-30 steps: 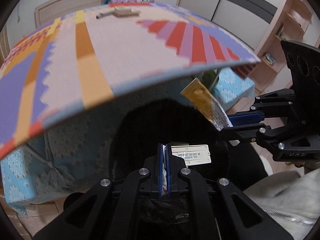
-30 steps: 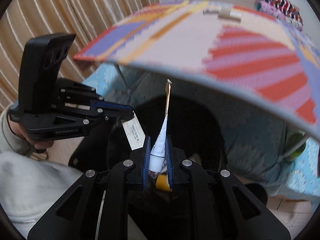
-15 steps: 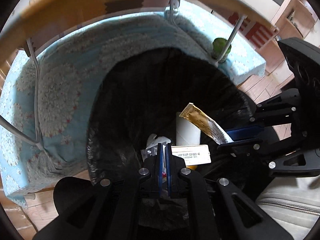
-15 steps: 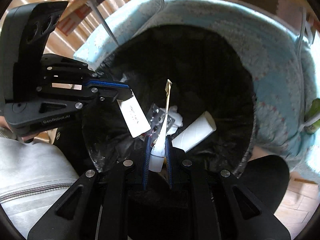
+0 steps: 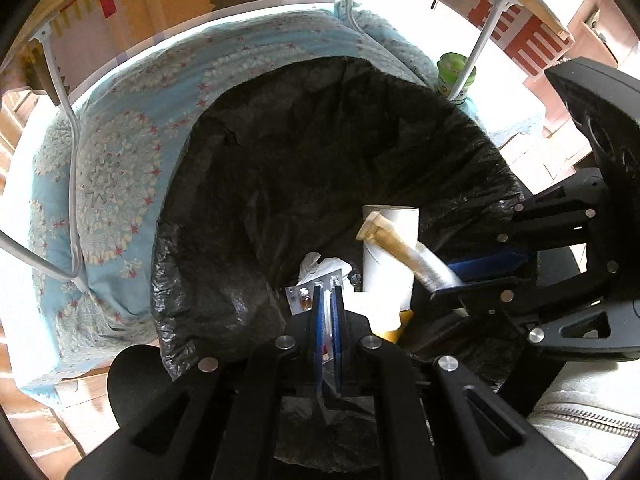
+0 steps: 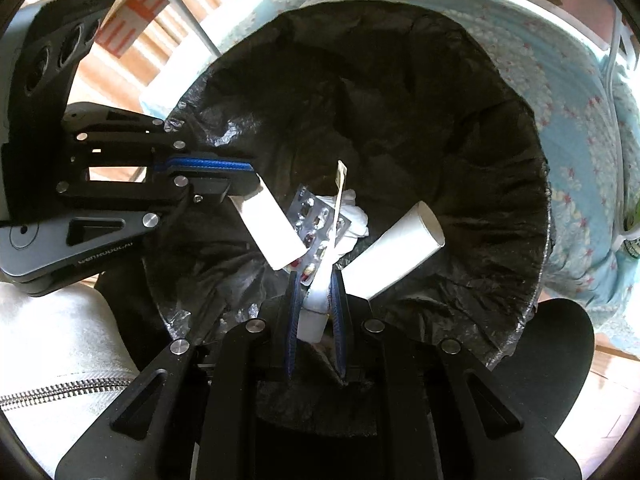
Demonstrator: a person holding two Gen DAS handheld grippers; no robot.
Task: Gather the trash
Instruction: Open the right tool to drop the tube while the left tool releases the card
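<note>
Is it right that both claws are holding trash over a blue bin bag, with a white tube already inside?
Not quite: the bag is black, not blue, as the right wrist view shows. The rest holds: the left claw grips a white slip, the right claw grips a sachet, and the white tube lies inside.

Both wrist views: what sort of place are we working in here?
Probably a room in a home, under a folding table: a bin bag holding trash, a blue quilt, wood floor and white table legs.
</note>
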